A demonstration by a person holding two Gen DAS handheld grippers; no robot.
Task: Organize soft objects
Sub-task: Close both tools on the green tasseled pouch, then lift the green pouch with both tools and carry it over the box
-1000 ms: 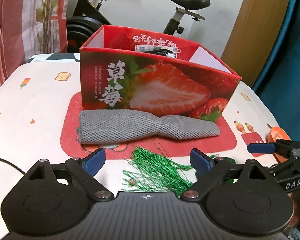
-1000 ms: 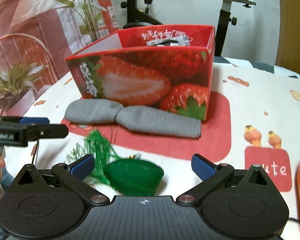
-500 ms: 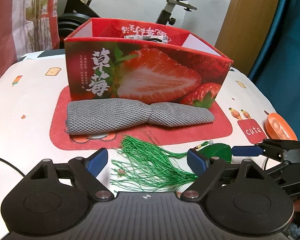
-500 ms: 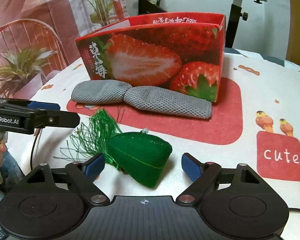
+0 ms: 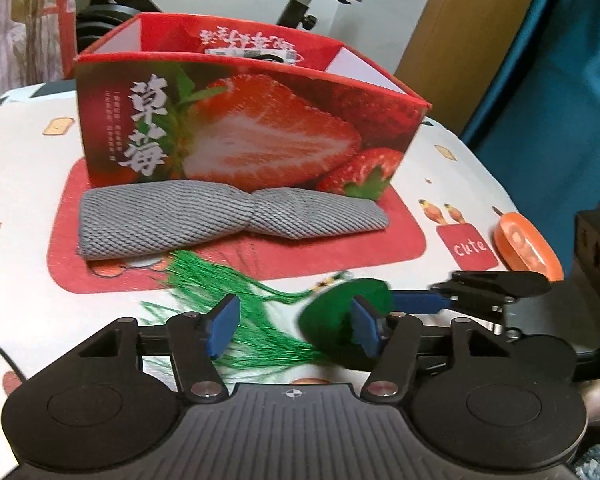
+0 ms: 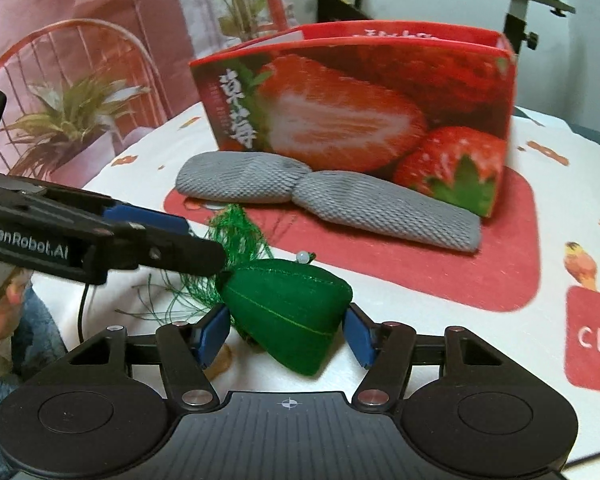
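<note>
My right claw (image 6: 286, 330) has been closing around the green pouch (image 6: 288, 312) on the table (image 6: 420, 320); its blue pads flank the pouch, but I cannot tell whether they press it yet. My left claw (image 5: 294, 326), also closing, straddles the green tassel (image 5: 256, 320) without pinching it. Beyond lies the grey cloth (image 5: 228, 216), against the strawberry box (image 5: 260, 120).

1 box (image 5: 240, 128), 1 pouch (image 5: 220, 220), 1 tassel charm (image 6: 288, 312)
</note>
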